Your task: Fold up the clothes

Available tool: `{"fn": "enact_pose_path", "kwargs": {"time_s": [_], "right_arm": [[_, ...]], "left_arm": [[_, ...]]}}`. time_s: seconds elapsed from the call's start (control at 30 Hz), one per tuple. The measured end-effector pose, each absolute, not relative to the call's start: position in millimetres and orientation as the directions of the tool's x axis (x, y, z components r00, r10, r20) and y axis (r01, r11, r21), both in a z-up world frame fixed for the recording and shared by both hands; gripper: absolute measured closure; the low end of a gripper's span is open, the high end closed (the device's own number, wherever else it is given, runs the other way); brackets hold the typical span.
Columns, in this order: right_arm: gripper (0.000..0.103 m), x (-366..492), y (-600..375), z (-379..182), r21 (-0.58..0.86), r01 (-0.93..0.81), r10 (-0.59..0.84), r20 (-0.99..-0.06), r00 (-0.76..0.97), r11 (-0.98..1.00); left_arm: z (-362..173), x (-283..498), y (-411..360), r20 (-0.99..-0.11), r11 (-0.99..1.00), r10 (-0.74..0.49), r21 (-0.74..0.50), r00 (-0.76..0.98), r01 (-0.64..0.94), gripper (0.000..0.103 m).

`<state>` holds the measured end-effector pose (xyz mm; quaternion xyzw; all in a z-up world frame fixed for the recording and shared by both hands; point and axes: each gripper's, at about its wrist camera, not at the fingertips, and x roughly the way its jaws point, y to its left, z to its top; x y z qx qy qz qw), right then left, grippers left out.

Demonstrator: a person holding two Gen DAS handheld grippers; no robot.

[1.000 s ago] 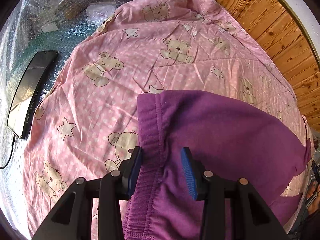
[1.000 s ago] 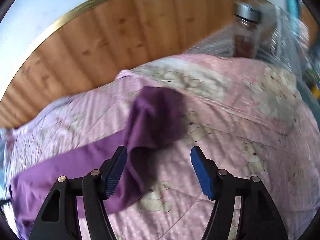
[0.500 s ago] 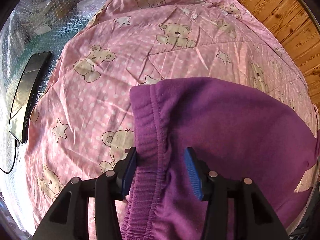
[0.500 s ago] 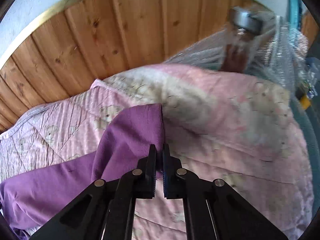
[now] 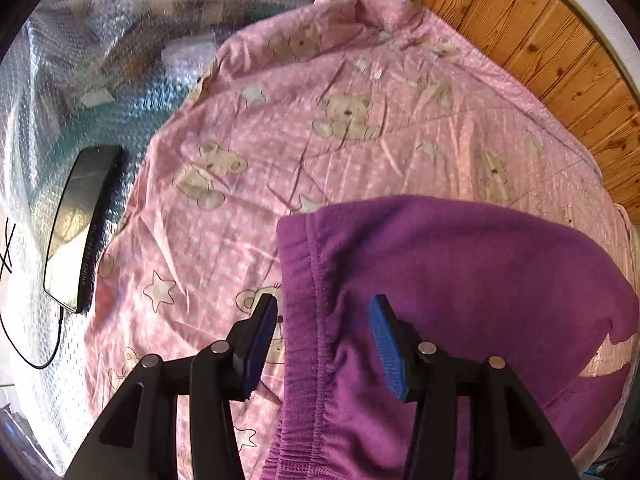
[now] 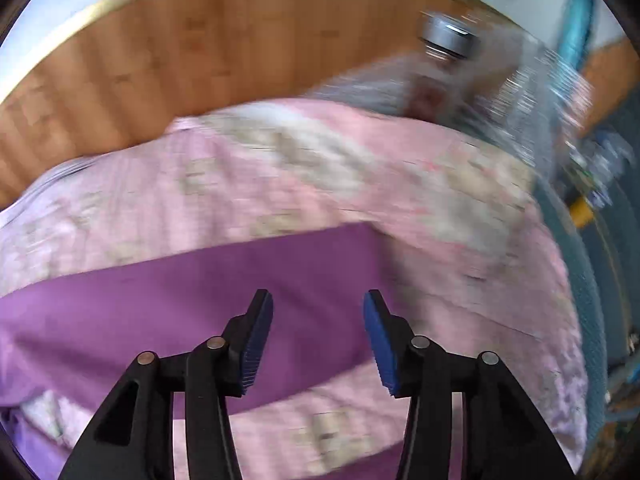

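Note:
Purple fleece trousers (image 5: pixel 460 280) lie on a pink quilt (image 5: pixel 300 152) printed with bears and stars. Their gathered waistband (image 5: pixel 300 300) runs down the lower middle of the left wrist view. My left gripper (image 5: pixel 324 344) is open, its blue pads straddling the waistband without closing on it. In the blurred right wrist view a purple trouser leg (image 6: pixel 200 300) stretches flat across the quilt (image 6: pixel 320 180). My right gripper (image 6: pixel 318 340) hovers open over that leg with nothing between its pads.
A dark curved mirror (image 5: pixel 80 224) with a black cable lies on bubble wrap (image 5: pixel 60 80) left of the quilt. A metal-capped bottle (image 6: pixel 444 48) stands behind the quilt at the right. Wooden floorboards (image 5: pixel 540 48) lie beyond the quilt's far edge.
My right gripper, shut on the trouser leg half a second ago, has let go and opened; the leg now lies stretched flat. The left gripper stays open over the waistband, slightly shifted.

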<state>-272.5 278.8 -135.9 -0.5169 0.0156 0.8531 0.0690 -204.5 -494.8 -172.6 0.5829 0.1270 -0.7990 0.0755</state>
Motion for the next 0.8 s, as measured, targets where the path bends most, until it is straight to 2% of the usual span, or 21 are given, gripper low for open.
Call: {"fn": "enact_pose_path", "kwargs": {"time_s": [0.13, 0.2, 0.23, 0.27, 0.3, 0.37, 0.43, 0.53, 0.63, 0.73, 0.77, 0.8], "right_arm": [[0.054, -285, 201, -151, -0.011, 0.105, -0.032, -0.917, -0.398, -0.994], [0.054, -288, 180, -174, -0.034, 0.181, -0.030, -0.940, -0.339, -0.983], [0.054, -287, 179, -190, -0.071, 0.182, 0.014, -0.954, -0.298, -0.981], [0.046, -292, 186, -208, -0.105, 0.157, 0.065, -0.968, -0.241, -0.982], [0.042, -294, 201, -204, -0.060, 0.104, 0.030, -0.964, -0.264, -0.993], [0.046, -301, 219, -196, -0.036, 0.058, 0.023, -0.976, -0.216, -0.998], [0.043, -308, 223, -174, -0.008, 0.123, -0.025, -0.965, -0.261, -0.992], [0.038, -327, 205, -160, -0.070, 0.318, -0.023, -0.960, -0.280, -0.946], [0.037, -354, 177, -171, -0.077, 0.488, -0.053, -0.968, -0.246, -0.869], [0.037, -373, 151, -199, -0.065, 0.614, -0.035, -0.988, -0.150, -0.787], [0.041, -376, 147, -208, -0.045, 0.638, -0.028, -0.994, -0.105, -0.769], [0.053, -376, 143, -216, -0.025, 0.662, -0.027, -0.997, -0.069, -0.749]], "left_arm": [[-180, -215, -485, -0.947, -0.965, 0.078, -0.150, -0.310, 0.215, 0.053], [-197, -229, -475, -0.956, -0.972, 0.095, -0.149, -0.279, 0.181, 0.053], [-206, -237, -471, -0.961, -0.974, 0.099, -0.147, -0.258, 0.171, 0.053], [-215, -239, -468, -0.968, -0.977, 0.090, -0.131, -0.232, 0.170, 0.053], [-221, -239, -467, -0.974, -0.978, 0.078, -0.116, -0.214, 0.175, 0.053], [-222, -241, -470, -0.973, -0.969, 0.090, -0.135, -0.214, 0.208, 0.053], [-211, -241, -477, -0.964, -0.942, 0.133, -0.195, -0.231, 0.272, 0.053], [-185, -242, -474, -0.915, -0.913, 0.233, -0.322, -0.328, 0.249, 0.053], [-179, -253, -459, -0.900, -0.898, 0.285, -0.371, -0.330, 0.236, 0.053], [-180, -269, -440, -0.855, -0.828, 0.400, -0.492, -0.330, 0.270, 0.053], [-181, -273, -431, -0.823, -0.781, 0.460, -0.554, -0.335, 0.289, 0.053], [-183, -278, -419, -0.790, -0.731, 0.517, -0.608, -0.329, 0.310, 0.053]]}}
